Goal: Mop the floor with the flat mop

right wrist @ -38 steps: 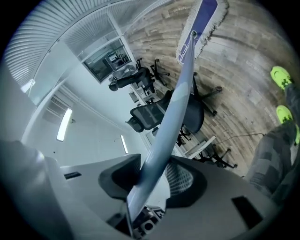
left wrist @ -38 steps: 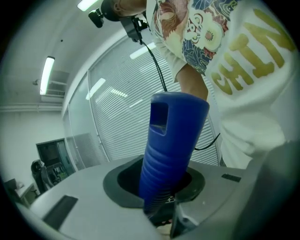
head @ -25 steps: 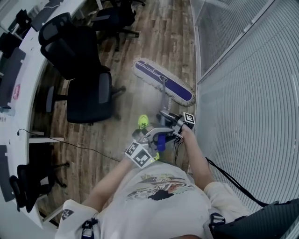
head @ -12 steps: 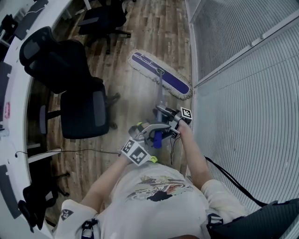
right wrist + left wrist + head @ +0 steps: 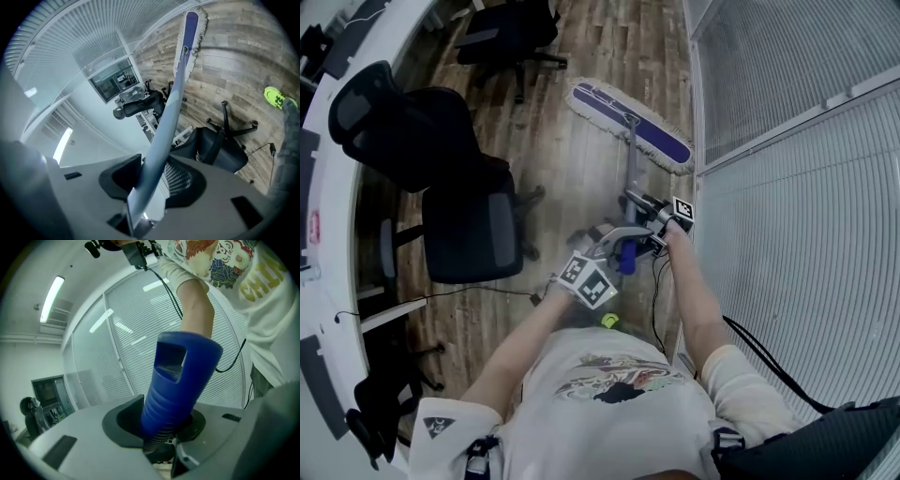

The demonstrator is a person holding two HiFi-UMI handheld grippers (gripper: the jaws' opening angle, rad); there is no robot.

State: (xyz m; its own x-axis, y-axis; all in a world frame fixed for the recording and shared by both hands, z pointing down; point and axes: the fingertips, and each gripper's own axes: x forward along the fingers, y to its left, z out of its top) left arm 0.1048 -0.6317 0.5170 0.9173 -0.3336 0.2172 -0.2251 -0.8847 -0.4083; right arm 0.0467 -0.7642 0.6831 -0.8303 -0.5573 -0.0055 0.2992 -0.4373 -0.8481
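Head view puts the flat mop (image 5: 652, 141) flat on the wooden floor (image 5: 581, 173). It lies slantwise ahead of us, its right end just beside the foot of the glass partition (image 5: 759, 84). We judge the slant is deliberate: it lets the fringe reach right up to the partition while the rest covers a broad strip of boards.

We hold the pole (image 5: 631, 164) at two places. The right gripper (image 5: 150, 183) sits lower down, its jaws clamped on the bare shaft, and from there it drives the push. The left gripper (image 5: 161, 425) holds the blue grip (image 5: 180, 380) at the top end and steers. Its jaws have just been opening a little, yet the grip is between them and both pads press on it, so nothing is loose. The two holds are set apart along the shaft, which gives us leverage and keeps the mop pressed down.

Compared with a second ago, the mop sits farther up the picture and nearer the partition's corner post. The office chair (image 5: 473, 230) has slid down and to the left. A green shoe (image 5: 607, 321) that was ahead of our hands now shows under them. We read this as a forward stroke along the partition, with much floor left to cover.
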